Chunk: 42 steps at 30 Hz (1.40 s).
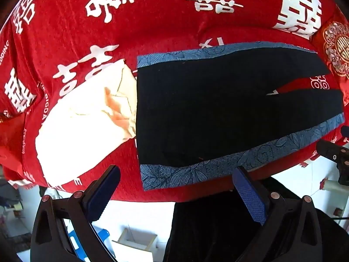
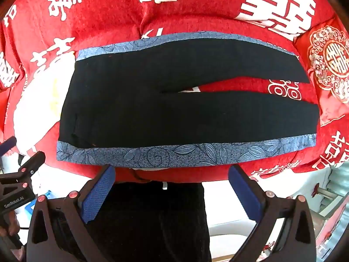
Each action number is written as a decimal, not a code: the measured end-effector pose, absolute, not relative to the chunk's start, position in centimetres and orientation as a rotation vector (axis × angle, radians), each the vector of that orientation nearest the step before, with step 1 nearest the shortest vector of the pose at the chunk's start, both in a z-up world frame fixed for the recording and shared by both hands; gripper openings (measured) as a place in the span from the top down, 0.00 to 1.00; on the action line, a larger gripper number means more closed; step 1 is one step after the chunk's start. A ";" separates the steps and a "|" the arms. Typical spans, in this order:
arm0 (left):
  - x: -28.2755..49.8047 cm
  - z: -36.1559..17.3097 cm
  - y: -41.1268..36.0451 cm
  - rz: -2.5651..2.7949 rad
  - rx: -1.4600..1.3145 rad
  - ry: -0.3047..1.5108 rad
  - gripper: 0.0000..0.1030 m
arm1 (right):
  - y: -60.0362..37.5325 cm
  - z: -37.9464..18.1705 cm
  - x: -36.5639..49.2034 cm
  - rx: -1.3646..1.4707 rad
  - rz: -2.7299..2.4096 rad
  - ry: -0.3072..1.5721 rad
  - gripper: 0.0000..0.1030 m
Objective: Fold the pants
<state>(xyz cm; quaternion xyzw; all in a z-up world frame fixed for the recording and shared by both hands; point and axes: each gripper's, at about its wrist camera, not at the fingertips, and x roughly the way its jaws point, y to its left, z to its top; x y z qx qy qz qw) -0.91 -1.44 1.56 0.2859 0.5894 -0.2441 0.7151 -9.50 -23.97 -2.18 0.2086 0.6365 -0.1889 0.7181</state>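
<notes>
Black pants (image 2: 174, 109) lay flat on a red bedspread (image 2: 113, 15) printed with white characters, waist toward 9 o'clock, legs parted toward 3 o'clock. Blue patterned bands (image 2: 185, 152) ran along both outer edges. The right gripper (image 2: 172, 190) hovered at 6 o'clock, its blue fingers (image 2: 98, 192) spread wide, holding nothing. The left gripper (image 2: 19, 181) showed at 8 o'clock. A red cushion (image 2: 327, 65) sat at 3 o'clock.
</notes>
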 end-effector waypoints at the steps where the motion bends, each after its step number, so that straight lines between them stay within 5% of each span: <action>1: -0.9 1.6 -1.5 -0.542 0.639 1.303 0.00 | -24.0 -2.1 -9.5 0.460 -0.415 1.407 0.00; 42: -0.3 2.5 -2.7 -0.526 0.659 1.252 0.00 | -24.5 -1.2 -8.7 0.433 -0.427 1.392 0.00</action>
